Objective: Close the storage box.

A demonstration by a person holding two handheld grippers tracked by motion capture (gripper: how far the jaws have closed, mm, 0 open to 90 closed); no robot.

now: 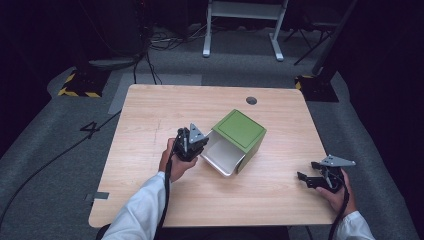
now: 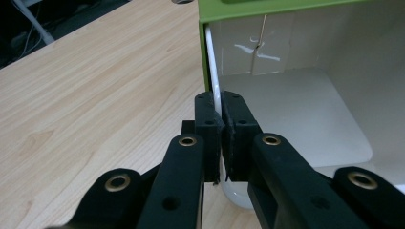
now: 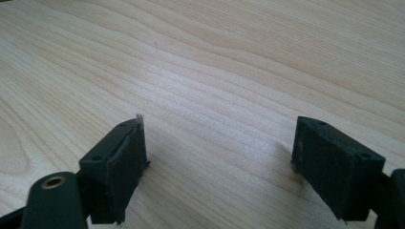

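Note:
A green box (image 1: 240,129) stands mid-table, and its white drawer (image 1: 222,152) is slid out toward the person. My left gripper (image 1: 200,147) is at the drawer's left front corner. In the left gripper view my left gripper (image 2: 221,107) is shut on the drawer's thin white side wall (image 2: 212,62), one pad on each face; the drawer's inside (image 2: 296,109) holds nothing. My right gripper (image 1: 306,179) rests near the table's right front corner, far from the box. In the right gripper view my right gripper (image 3: 219,143) is open, with bare wood between the jaws.
The wooden table (image 1: 165,110) has a round cable hole (image 1: 251,100) near its far edge. Beyond it on the floor stand a white frame (image 1: 242,30), a yellow-and-black striped base (image 1: 80,82) and loose cables (image 1: 150,55).

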